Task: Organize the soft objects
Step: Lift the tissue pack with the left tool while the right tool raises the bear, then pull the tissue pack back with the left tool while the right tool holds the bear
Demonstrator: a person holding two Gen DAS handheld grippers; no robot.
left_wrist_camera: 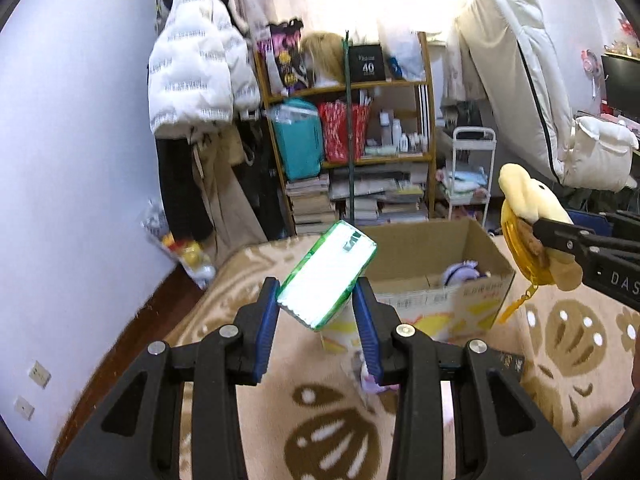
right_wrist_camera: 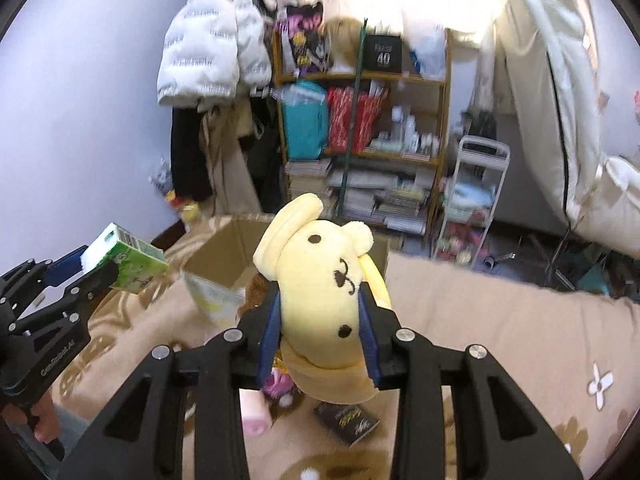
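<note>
Two grippers each pinch something above the patterned blanket (left_wrist_camera: 568, 344): the left gripper (left_wrist_camera: 316, 300) clamps a green-and-white tissue pack (left_wrist_camera: 328, 276), the right gripper (right_wrist_camera: 320, 316) squeezes a yellow plush dog (right_wrist_camera: 320, 276) (face up). Beyond them stands an open cardboard box (left_wrist_camera: 436, 252), a purple toy, perhaps plush, inside.

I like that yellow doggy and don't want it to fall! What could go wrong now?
The yellow plush dog is squeezed only across its head by the right gripper, so its hanging body could swing and slip out. The green tissue pack sits tilted in the left gripper, held near one end, and might twist loose. Both could miss the cardboard box and land on the blanket.
</note>
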